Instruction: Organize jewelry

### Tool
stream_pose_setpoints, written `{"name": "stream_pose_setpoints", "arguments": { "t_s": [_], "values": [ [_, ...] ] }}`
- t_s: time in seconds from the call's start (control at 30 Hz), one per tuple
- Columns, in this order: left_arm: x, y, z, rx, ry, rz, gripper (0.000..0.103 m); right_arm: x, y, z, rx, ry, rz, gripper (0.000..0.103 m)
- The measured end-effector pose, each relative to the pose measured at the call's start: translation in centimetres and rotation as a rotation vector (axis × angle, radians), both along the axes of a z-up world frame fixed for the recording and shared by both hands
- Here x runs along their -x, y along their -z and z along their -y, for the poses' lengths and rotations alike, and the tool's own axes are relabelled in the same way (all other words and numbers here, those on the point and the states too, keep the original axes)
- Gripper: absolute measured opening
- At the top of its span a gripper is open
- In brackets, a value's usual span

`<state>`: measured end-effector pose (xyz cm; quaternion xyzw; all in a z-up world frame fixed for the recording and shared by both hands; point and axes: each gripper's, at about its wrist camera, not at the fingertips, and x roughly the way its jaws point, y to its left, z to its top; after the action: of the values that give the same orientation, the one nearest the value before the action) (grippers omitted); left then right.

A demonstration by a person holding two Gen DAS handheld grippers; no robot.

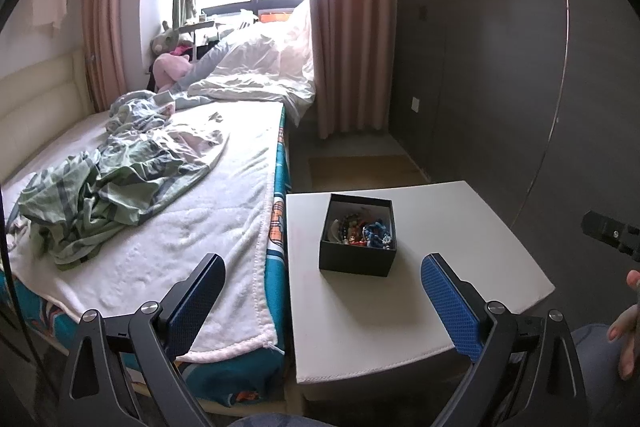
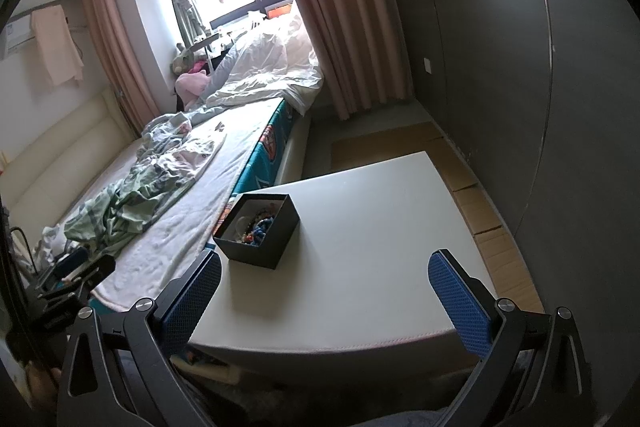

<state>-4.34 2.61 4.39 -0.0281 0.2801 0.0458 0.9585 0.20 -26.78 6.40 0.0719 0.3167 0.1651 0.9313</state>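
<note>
A wide bed (image 1: pixel 168 187) fills the left of the room, a rumpled green sheet (image 1: pixel 100 187) and a white duvet (image 1: pixel 256 67) heaped on it. Just beside it stands a white table (image 1: pixel 400 307), bare but for a black box (image 1: pixel 357 235) near its bed-side edge. Inside the open box lies a tangle of beaded jewelry (image 1: pixel 362 229), blue beads to the right. The left hand-held gripper (image 1: pixel 320 303) hovers over the near edge of the table, jaws spread wide and empty. The right hand-held gripper (image 2: pixel 324 301) hangs likewise, released and grasping nothing, short of the box.
</note>
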Motion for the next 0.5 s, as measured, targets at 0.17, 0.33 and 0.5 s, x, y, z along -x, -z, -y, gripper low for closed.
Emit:
{"name": "stream_pose_setpoints", "arguments": {
  "t_s": [0.17, 0.33, 0.5],
  "values": [
    [-0.08, -0.07, 0.06, -0.001, 0.0, 0.002, 0.098, 0.24, 0.16, -0.12, 0.002, -0.001, -0.001, 0.103],
    [0.0, -0.13, 0.1, -0.002, -0.006, 0.005, 0.098, 0.22, 0.19, -0.06, -0.003, 0.001, -0.003, 0.103],
    [-0.18, -0.09, 0.32, -0.008, -0.021, 0.014, 0.098, 0.21, 0.2, -0.02, -0.005, 0.002, -0.003, 0.103]
  ]
}}
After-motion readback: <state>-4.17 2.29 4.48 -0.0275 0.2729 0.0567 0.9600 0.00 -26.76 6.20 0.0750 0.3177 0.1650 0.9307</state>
